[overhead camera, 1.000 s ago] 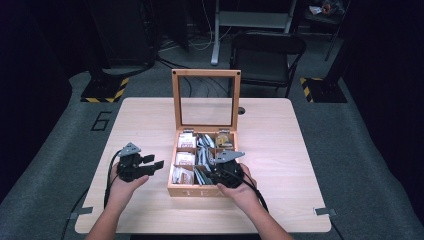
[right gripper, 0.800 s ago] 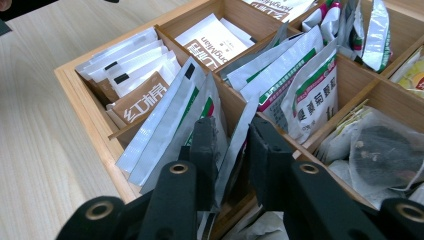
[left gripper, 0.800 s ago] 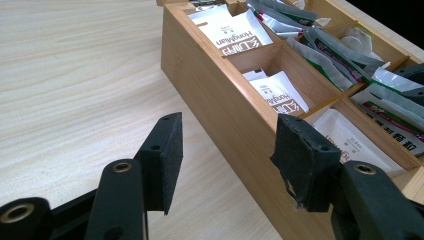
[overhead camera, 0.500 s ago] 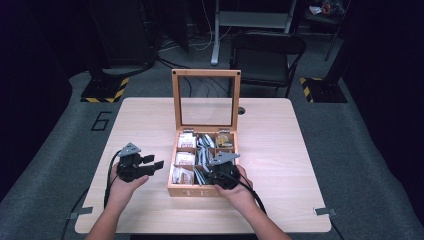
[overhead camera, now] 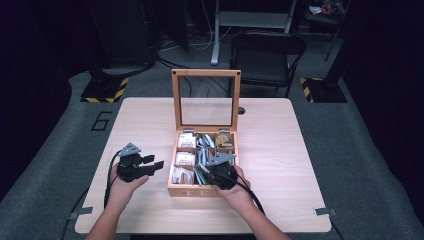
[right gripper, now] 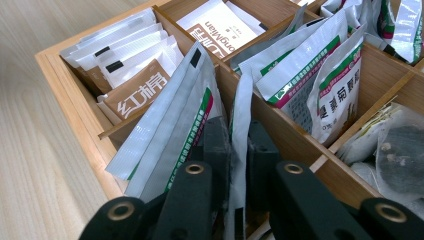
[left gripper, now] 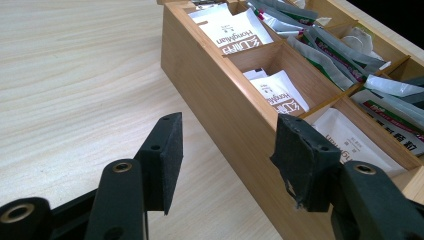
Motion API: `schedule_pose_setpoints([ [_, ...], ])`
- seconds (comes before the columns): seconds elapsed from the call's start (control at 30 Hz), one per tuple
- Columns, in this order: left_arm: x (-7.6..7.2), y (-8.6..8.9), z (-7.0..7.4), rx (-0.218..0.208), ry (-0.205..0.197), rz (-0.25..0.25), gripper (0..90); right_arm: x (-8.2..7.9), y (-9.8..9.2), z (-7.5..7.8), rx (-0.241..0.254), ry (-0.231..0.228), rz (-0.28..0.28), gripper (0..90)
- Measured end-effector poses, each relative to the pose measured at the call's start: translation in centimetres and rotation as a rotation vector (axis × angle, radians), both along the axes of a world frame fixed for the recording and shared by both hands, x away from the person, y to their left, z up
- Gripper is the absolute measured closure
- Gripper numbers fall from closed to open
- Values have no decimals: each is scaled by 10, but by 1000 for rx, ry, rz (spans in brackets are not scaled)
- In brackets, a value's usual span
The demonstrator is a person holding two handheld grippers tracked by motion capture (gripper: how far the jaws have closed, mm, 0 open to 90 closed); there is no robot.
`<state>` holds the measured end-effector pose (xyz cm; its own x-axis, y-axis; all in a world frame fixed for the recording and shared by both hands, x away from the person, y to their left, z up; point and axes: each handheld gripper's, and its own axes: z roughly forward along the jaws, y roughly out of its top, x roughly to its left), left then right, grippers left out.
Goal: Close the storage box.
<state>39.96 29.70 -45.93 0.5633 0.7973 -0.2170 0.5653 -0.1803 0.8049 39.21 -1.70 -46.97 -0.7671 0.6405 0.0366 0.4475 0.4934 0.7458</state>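
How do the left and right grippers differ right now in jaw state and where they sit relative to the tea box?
The left gripper has its jaws apart with nothing between them; the right gripper has just been closing, its jaws now pinching a silver sachet. The left gripper sits over the table beside the wooden tea box; the right gripper reaches into the box's near middle compartment. Both have black padded jaws.

Box [overhead camera: 192, 190]: light honey-brown wood. Sachets [right gripper: 320, 75]: silver-white, green and magenta bands. Brown-and-white packets [right gripper: 135, 95], white lettering. Table [overhead camera: 280, 150]: pale wood grain. Both grippers [overhead camera: 145, 167] black. Floor hazard stripes [overhead camera: 106, 90]: yellow-black.
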Motion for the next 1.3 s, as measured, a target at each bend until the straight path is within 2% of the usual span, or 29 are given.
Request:
schedule_pose_setpoints([
  [0.2, 0, 0, -1, -3, -4, 5, 454, -1, 0, 1, -9, -8, 5, 878],
  [0.57, 0, 0, -1, -3, -4, 8, 454, -1, 0, 3, -20, -21, 7, 886],
  [0.8, 0, 1, -1, -1, -1, 7, 455, 0, -4, 11, 8, -10, 8, 888],
  [1.07, 0, 2, -1, -1, -1, 9, 455, 2, -7, 30, 35, -3, 30, 888],
  [1.3, 1, 2, -1, -1, 0, 8, 455, 4, -13, 43, 84, 19, 38, 888],
])
